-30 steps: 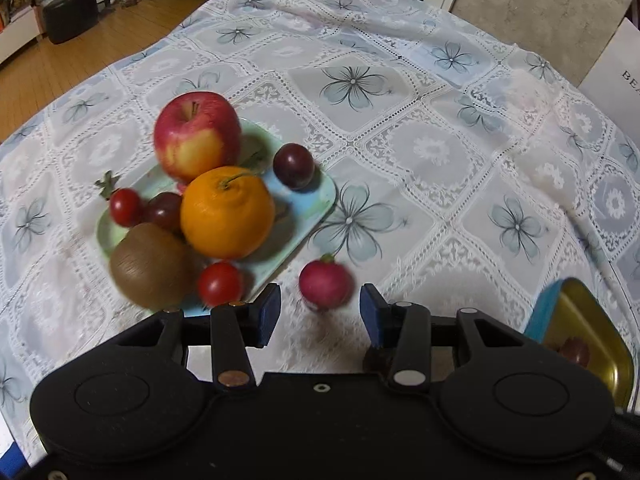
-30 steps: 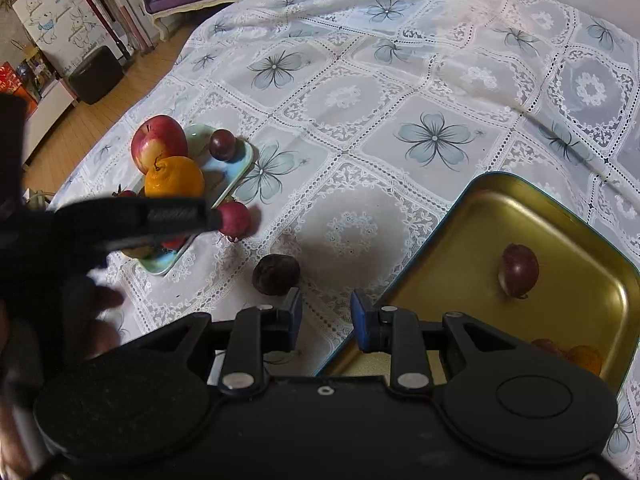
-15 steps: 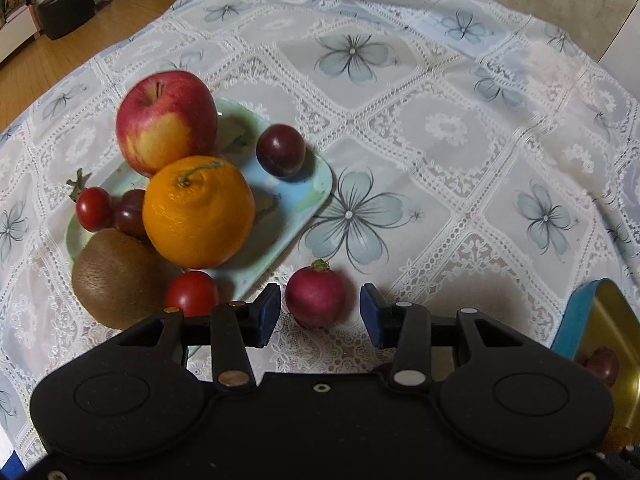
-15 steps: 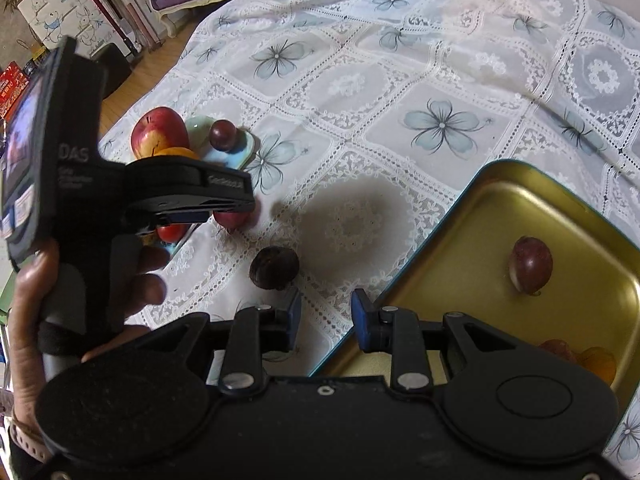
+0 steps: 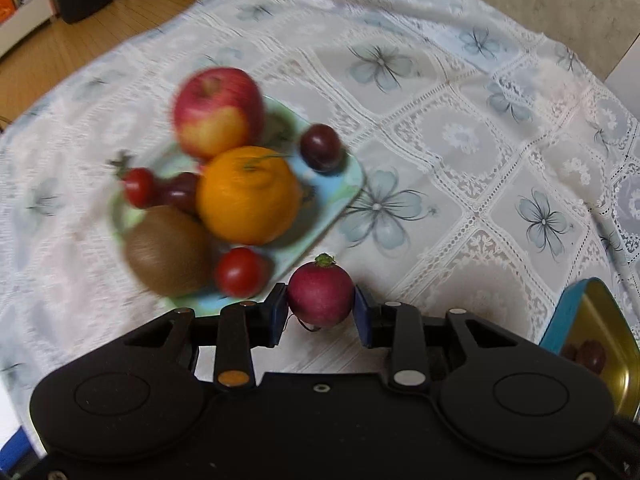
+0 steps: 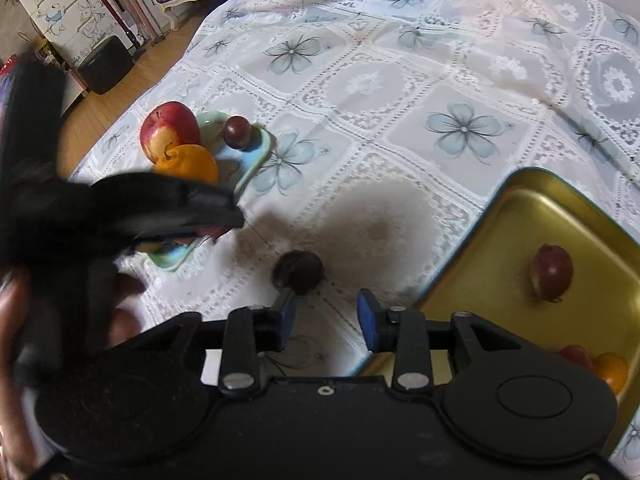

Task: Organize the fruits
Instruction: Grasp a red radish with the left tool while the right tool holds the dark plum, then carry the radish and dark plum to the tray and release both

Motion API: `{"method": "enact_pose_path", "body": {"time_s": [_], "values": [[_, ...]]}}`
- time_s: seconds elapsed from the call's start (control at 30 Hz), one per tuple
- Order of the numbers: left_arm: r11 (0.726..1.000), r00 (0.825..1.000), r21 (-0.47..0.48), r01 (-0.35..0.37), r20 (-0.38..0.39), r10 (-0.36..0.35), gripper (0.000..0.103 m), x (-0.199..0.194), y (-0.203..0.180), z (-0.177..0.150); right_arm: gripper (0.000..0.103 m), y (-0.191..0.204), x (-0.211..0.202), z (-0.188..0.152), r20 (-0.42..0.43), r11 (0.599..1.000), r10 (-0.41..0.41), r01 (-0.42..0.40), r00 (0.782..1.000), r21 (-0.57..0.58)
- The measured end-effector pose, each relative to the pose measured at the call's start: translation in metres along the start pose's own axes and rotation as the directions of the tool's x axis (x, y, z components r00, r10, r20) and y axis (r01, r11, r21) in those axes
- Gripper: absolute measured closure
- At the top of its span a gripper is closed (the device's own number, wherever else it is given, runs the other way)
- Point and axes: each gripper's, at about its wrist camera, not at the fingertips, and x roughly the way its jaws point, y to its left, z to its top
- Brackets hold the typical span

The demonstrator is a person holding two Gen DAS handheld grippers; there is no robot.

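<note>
— While the left tongs were spread wide a moment ago, they have now closed in and pinch the red radish beside the green plate.
— So it can go to the gold tin?
— I think so. The right tongs, pressed together before, have just opened; nothing sits between them, and the dark fruit lies just ahead on the desk.

Left claw: my matte black body, two round housings with shallow discs, blue pads.
Left pivots: one orange cap, one silver.
Right claw: my same black shell, blue pads, silver pivot caps, small centre screw.
My hand: wrapped on a black handle, blurred.
</note>
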Motion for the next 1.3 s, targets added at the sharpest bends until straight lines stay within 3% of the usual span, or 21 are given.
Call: {"method": "enact_pose_path", "body": {"time_s": [0.3,0.37,0.43,0.6,0.7,0.77,0.93,1.3], "values": [[0.999,0.997,-0.031,-0.043,0.058,0.045,0.059,-0.035,0.04,-0.024,0.058,0.029,0.038,0.022,-0.051,1.0,-0.015,0.015,0.999,0.001],[0.998,0.997,-0.043,-0.049,0.056,0.052,0.059,-0.036,0.048,-0.028,0.053,0.034,0.048,0.023,-0.052,0.998,-0.059,0.058,0.997,-0.008],[0.997,0.997,-0.053,-0.049,0.052,0.052,0.059,-0.036,0.054,-0.032,0.053,0.039,0.055,0.021,-0.033,0.994,-0.107,0.106,0.994,-0.03],[0.997,0.999,-0.066,-0.039,0.035,0.041,0.059,-0.034,0.063,-0.044,0.054,0.041,0.076,0.013,-0.077,0.988,-0.149,0.144,0.986,-0.062],[0.997,0.999,-0.067,-0.037,0.032,0.039,0.059,-0.035,0.064,-0.049,0.054,0.042,0.072,0.009,-0.043,0.987,-0.158,0.156,0.986,-0.046],[0.997,0.999,-0.072,-0.032,0.031,0.034,0.059,-0.037,0.064,-0.051,0.061,0.042,0.071,0.009,-0.035,0.986,-0.166,0.164,0.986,-0.039],[0.997,0.999,-0.071,-0.031,0.034,0.034,0.059,-0.045,0.063,-0.057,0.061,0.042,0.064,0.008,-0.019,0.984,-0.171,0.17,0.985,-0.042],[0.999,0.998,-0.04,-0.036,0.042,0.038,0.059,-0.073,0.045,-0.081,0.061,0.044,-0.017,-0.016,0.12,0.981,-0.167,0.177,0.979,-0.079]]}}
